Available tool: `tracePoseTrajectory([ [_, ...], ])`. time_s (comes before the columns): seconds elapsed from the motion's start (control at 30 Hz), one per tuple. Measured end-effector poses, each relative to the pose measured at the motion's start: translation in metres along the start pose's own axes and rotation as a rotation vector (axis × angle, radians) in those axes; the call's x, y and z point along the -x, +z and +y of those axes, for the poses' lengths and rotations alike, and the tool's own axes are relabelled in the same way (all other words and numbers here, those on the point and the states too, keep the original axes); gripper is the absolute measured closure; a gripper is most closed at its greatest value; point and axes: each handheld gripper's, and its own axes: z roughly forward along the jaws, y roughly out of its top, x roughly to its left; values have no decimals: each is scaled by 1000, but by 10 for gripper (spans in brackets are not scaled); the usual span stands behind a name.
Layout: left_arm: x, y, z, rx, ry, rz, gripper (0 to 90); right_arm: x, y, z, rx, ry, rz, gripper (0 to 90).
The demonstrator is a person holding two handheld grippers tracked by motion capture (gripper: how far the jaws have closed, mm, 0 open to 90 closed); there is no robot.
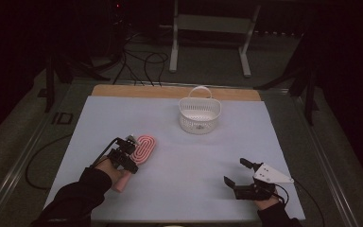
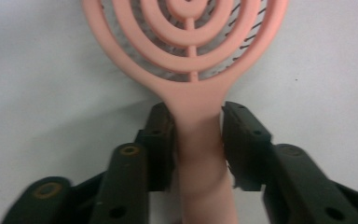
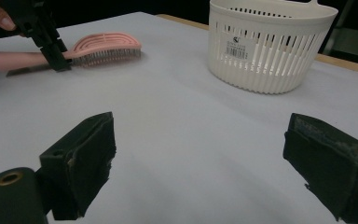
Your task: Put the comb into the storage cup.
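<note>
Left gripper tight on pink brush handle; right gripper wide, holding nothing — white basket well apart on the surface.

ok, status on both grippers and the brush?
Left gripper shut on pink hairbrush at its neck, brush lying on the table. Right gripper open, empty. White basket stands apart; nothing between it and the brush.

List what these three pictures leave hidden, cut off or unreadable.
- Pink hairbrush: in the left gripper view, the head's top is cut off by the upper edge, the handle's end by the bottom edge.
- White basket: in the right gripper view, its label print is too small to read.
- Basket interior: a small dark item on the bottom, in the high view, is too small to identify.
</note>
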Motion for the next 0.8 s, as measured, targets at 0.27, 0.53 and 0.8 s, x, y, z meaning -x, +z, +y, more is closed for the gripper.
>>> tracePoseTrajectory([
  [0.27, 1, 1, 0, -5, -1, 20, 697, 0, 0, 0, -3, 5, -1, 90],
  [0.53, 7, 2, 1, -19, 55, 64, 709, 0, 0, 0, -6, 3, -3, 90],
  [0.8, 5, 0, 0, -3, 71, 53, 712, 1, -1, -1, -2, 6, -4, 90],
])
